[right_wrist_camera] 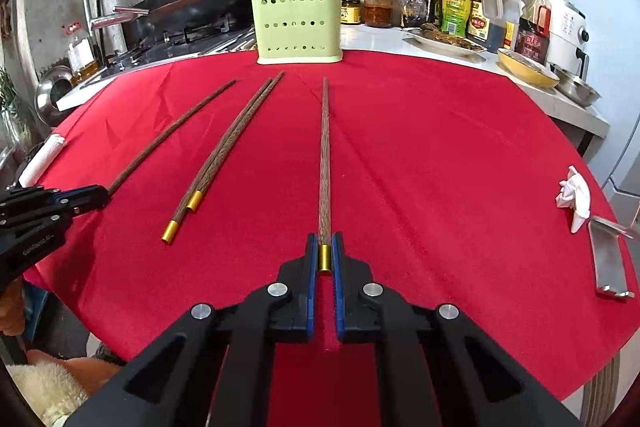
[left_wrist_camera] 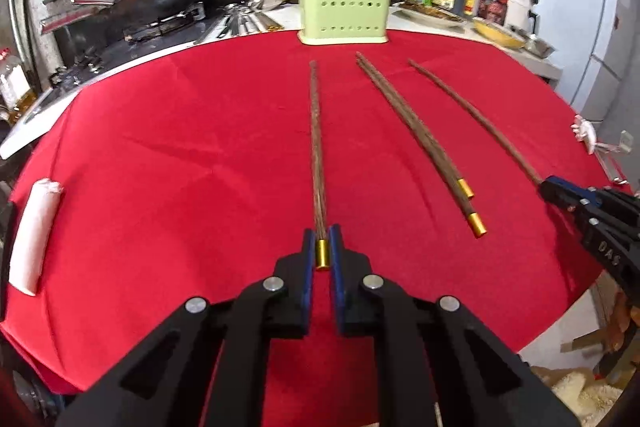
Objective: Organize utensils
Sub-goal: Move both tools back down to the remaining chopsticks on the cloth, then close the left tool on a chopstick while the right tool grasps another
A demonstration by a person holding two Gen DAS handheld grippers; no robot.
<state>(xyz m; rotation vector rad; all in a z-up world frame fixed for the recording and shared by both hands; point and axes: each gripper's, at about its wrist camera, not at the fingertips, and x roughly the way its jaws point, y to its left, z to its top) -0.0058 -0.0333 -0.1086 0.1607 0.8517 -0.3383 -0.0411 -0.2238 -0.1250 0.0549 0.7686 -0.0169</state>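
Note:
Brown wooden chopsticks with gold caps lie on a red tablecloth (left_wrist_camera: 160,147). My left gripper (left_wrist_camera: 322,247) is shut on the gold-capped end of one pair of chopsticks (left_wrist_camera: 317,131), which points toward a green perforated holder (left_wrist_camera: 344,7). My right gripper (right_wrist_camera: 325,253) is shut on the gold-capped end of another pair (right_wrist_camera: 325,147); it shows at the right edge of the left wrist view (left_wrist_camera: 560,189). A third pair (left_wrist_camera: 416,135) lies loose between them, also in the right wrist view (right_wrist_camera: 224,155). The holder (right_wrist_camera: 296,23) has several chopsticks standing in it.
A white rolled cloth (left_wrist_camera: 34,235) lies at the table's left edge. A crumpled white tissue (right_wrist_camera: 574,197) and a metal tray (right_wrist_camera: 608,263) sit at the right edge. Sauce bottles (right_wrist_camera: 456,7), dishes and a stove (right_wrist_camera: 176,27) stand behind the table.

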